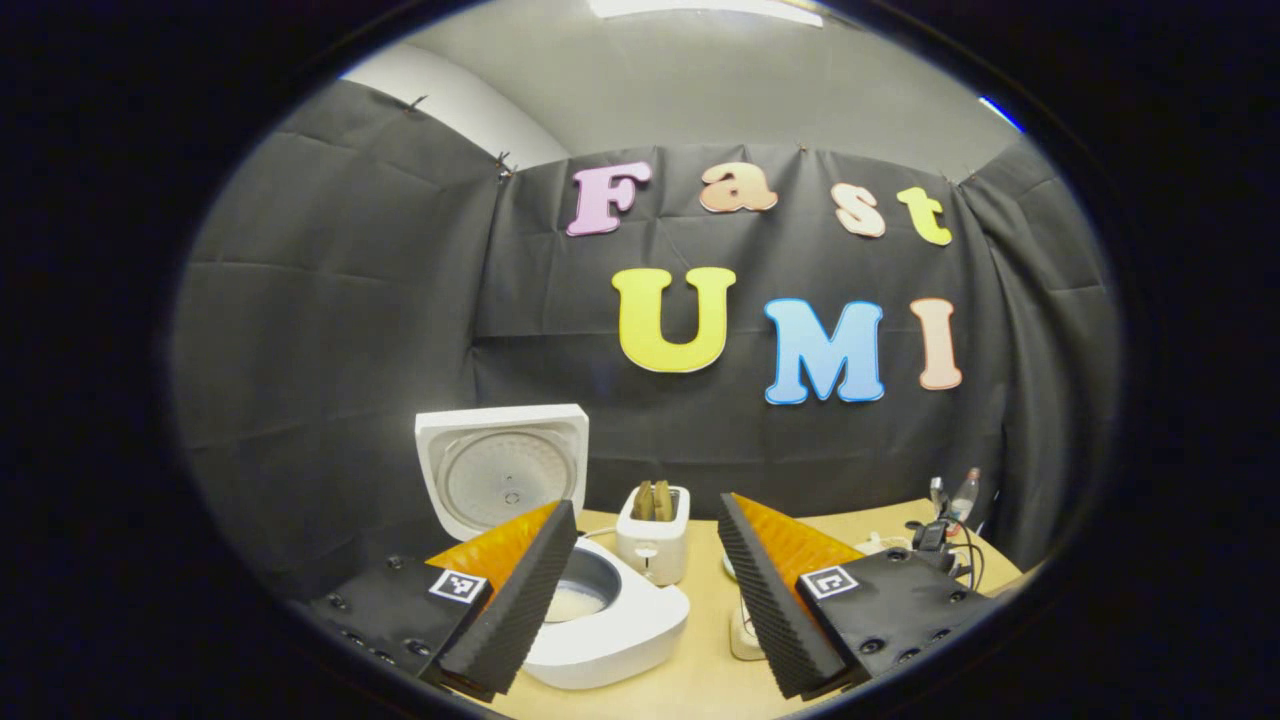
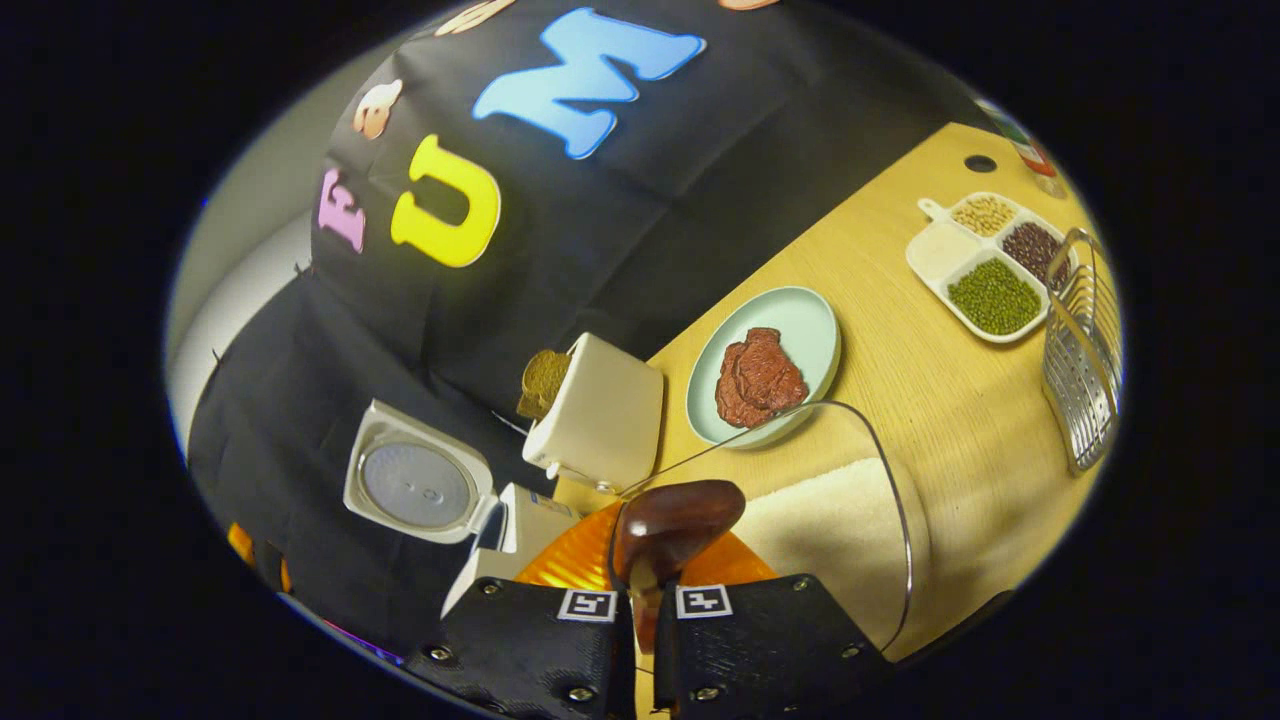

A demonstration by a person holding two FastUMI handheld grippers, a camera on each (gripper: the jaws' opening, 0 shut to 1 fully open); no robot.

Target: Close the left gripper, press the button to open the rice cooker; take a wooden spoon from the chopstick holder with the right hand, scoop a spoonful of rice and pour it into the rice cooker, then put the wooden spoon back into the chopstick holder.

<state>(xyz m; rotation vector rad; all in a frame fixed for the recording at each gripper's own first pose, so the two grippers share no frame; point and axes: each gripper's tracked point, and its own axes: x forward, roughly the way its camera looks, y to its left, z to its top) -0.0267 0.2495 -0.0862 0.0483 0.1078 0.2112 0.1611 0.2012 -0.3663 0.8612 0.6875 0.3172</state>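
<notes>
The white rice cooker (image 1: 630,625) stands with its lid (image 1: 500,475) swung up; its inner pot (image 1: 580,595) shows a pale bottom. My left gripper (image 1: 645,510) hovers just in front of the cooker, open wide, with nothing between its fingers. My right gripper (image 2: 645,585) is shut on the handle of a dark wooden spoon (image 2: 672,522). The spoon's bowl sits at the near edge of a clear container (image 2: 900,500) holding white rice (image 2: 810,505). I cannot tell whether the bowl carries any rice. The open cooker (image 2: 420,487) lies to the left of the spoon.
A white toaster (image 2: 600,410) with brown slices stands between the cooker and a pale green plate (image 2: 815,335) of meat. A divided tray (image 2: 940,250) of beans and a metal wire rack (image 2: 1080,370) sit farther right. Cables and small tools (image 1: 945,525) lie at the table's right end.
</notes>
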